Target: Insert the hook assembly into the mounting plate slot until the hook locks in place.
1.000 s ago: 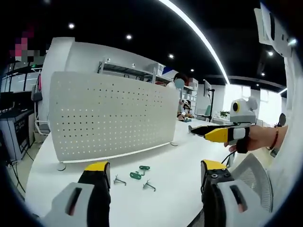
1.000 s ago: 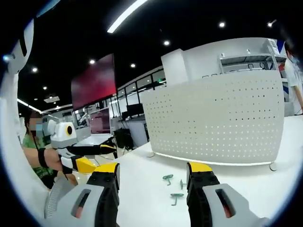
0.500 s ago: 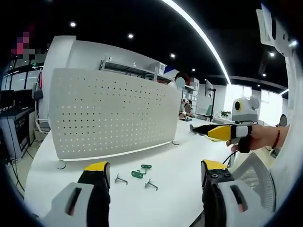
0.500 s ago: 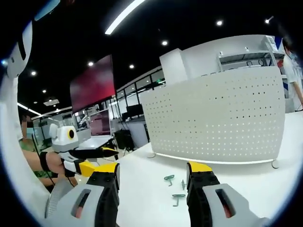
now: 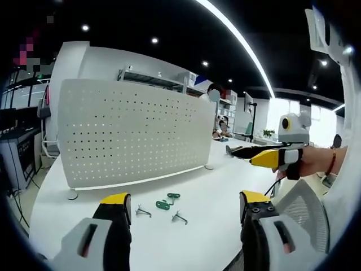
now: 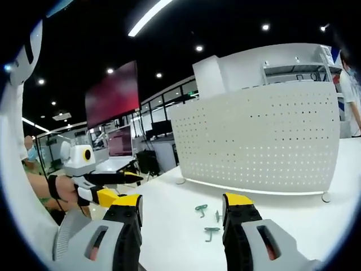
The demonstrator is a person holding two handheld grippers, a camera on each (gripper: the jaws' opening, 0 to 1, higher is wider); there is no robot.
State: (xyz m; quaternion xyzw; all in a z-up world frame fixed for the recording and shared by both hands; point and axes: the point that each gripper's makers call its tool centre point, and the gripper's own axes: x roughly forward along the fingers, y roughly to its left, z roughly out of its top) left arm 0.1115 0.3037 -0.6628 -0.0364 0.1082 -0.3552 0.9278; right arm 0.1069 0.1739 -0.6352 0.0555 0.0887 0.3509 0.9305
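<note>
A white perforated mounting plate (image 5: pixel 132 132) (image 6: pixel 259 141) stands upright on the white table. In front of it lie two green hooks (image 5: pixel 167 201) (image 6: pixel 201 210) and two small metal hooks (image 5: pixel 179 217) (image 6: pixel 217 217). My left gripper (image 5: pixel 183 206) is open, its yellow-tipped jaws held above the table's near side with nothing between them. My right gripper (image 6: pixel 181 209) is open too and holds nothing. In the left gripper view the right gripper (image 5: pixel 260 155) comes in from the right, held in a hand. The left gripper (image 6: pixel 113 183) shows at the left of the right gripper view.
The white table (image 5: pixel 214 186) runs wide around the hooks. A mesh chair back (image 5: pixel 302 212) sits at the near edge. Shelving (image 5: pixel 152 84) stands behind the plate, and monitors (image 6: pixel 118 144) and desks lie beyond. A person (image 5: pixel 217 127) sits far off.
Both views shifted slightly with the hands. The hooks and the plate lie as before. The other gripper sits a little lower and further out in each view.
</note>
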